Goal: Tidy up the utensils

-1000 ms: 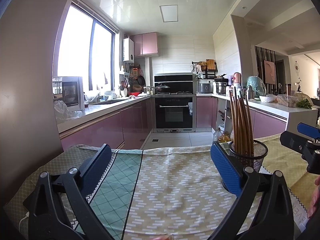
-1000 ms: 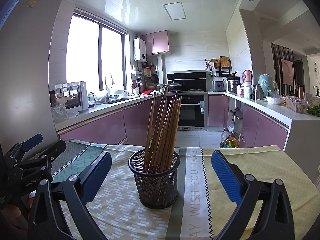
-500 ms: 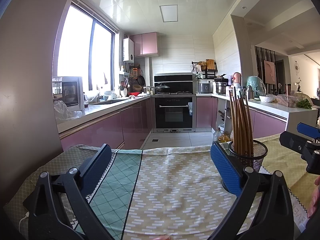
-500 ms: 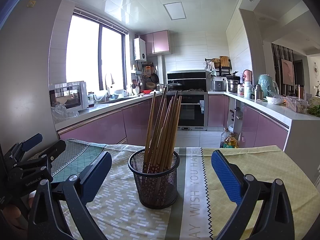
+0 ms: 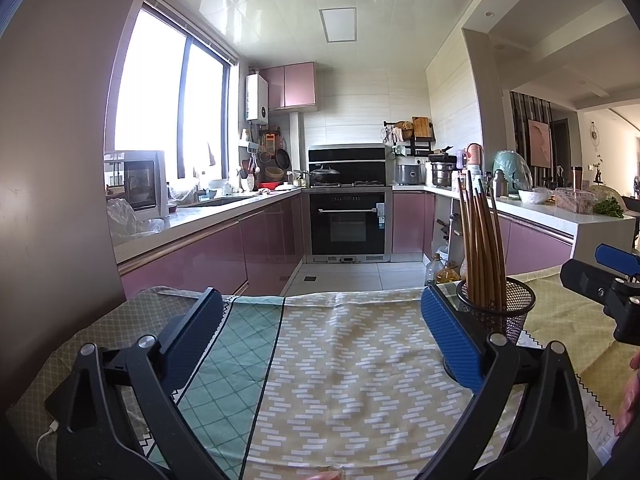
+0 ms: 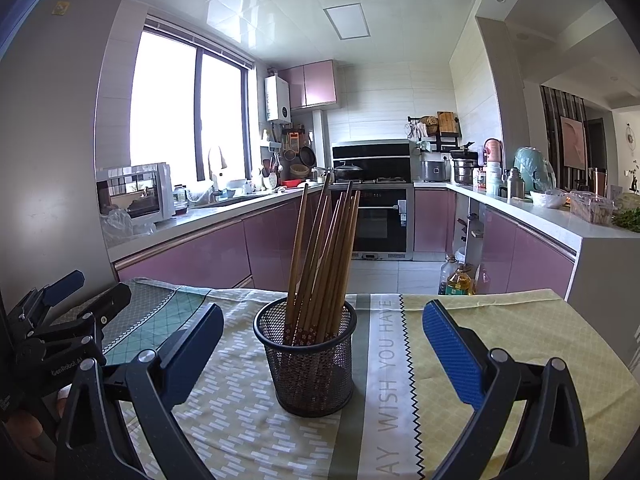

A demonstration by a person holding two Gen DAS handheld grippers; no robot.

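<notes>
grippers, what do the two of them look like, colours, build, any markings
Both are built alike: black plastic frames with triangular cut-outs, silver pivot screws, and two long fingers faced with blue textured pads. The right gripper shows this in its own view. The left gripper matches it; seen from the right wrist view it bears white lettering, only partly legible. A white cable lies near the left gripper's base.

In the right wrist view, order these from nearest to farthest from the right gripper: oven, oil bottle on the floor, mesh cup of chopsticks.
1. mesh cup, on the table between the right gripper fingers.
2. oil bottle, on the floor right.
3. oven, back wall.
</notes>
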